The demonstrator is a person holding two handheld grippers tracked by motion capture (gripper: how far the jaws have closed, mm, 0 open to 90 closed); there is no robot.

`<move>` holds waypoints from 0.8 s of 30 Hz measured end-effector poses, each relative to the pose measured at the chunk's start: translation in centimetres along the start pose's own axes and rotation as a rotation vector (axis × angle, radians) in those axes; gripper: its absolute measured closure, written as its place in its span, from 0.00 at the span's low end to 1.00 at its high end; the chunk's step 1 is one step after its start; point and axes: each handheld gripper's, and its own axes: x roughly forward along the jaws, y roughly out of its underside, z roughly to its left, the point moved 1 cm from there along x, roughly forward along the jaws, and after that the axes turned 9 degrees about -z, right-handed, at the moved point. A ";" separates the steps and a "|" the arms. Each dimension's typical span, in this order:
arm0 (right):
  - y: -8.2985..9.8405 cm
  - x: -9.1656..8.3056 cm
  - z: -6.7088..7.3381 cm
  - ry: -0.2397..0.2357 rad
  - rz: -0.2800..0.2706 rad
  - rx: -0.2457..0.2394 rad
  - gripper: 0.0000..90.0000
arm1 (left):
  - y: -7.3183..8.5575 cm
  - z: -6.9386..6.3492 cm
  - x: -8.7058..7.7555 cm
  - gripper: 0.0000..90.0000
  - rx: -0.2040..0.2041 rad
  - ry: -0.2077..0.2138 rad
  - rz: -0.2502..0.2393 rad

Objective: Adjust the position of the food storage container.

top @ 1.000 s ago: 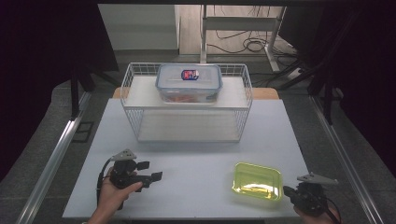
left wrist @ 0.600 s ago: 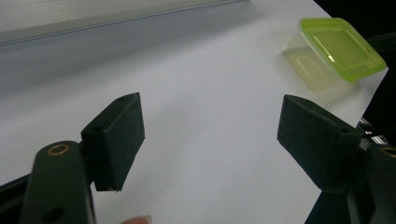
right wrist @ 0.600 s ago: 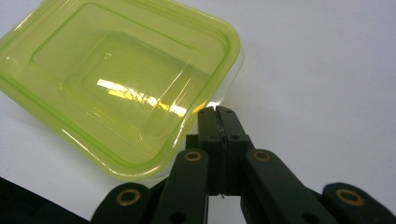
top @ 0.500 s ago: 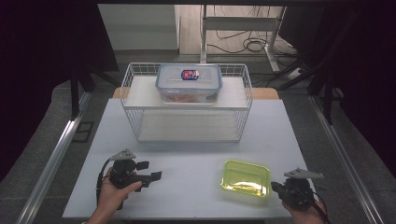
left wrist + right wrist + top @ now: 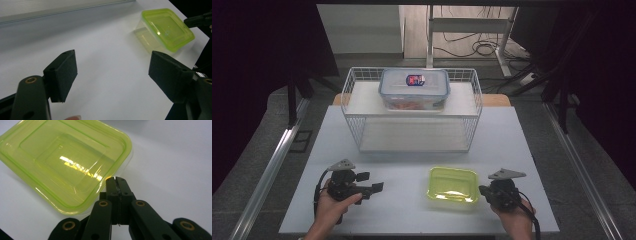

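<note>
Green-lidded box (image 5: 453, 184): I push it toward 9 o'clock with right gripper (image 5: 116, 180), jaws together; left gripper (image 5: 112, 72), jaws apart, must receive it next.

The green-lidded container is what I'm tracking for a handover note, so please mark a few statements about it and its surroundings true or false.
1. The green-lidded container sits on the table, outside the wire basket. True.
2. The right gripper has its jaws spread wide around the container. False: the jaws are shut together, their tips at the container's edge.
3. The left gripper is open with nothing between its jaws. True.
4. The clear lidded box stands on the table's near edge. False: it sits on the upper shelf inside the wire basket.
5. The green lid is off and lies beside its container. False: the lid is on the container.
</note>
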 end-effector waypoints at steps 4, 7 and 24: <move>-0.9 1.3 1.1 -0.028 -0.004 -0.010 0.99 | 0.0 0.1 0.0 0.25 -0.005 -0.004 -0.002; -1.7 2.2 1.9 -0.037 0.001 -0.036 0.99 | 0.0 0.2 0.0 0.25 -0.004 -0.004 0.001; -3.6 5.3 4.8 -0.094 -0.012 -0.095 0.99 | 0.0 0.3 0.0 0.24 -0.007 0.000 0.000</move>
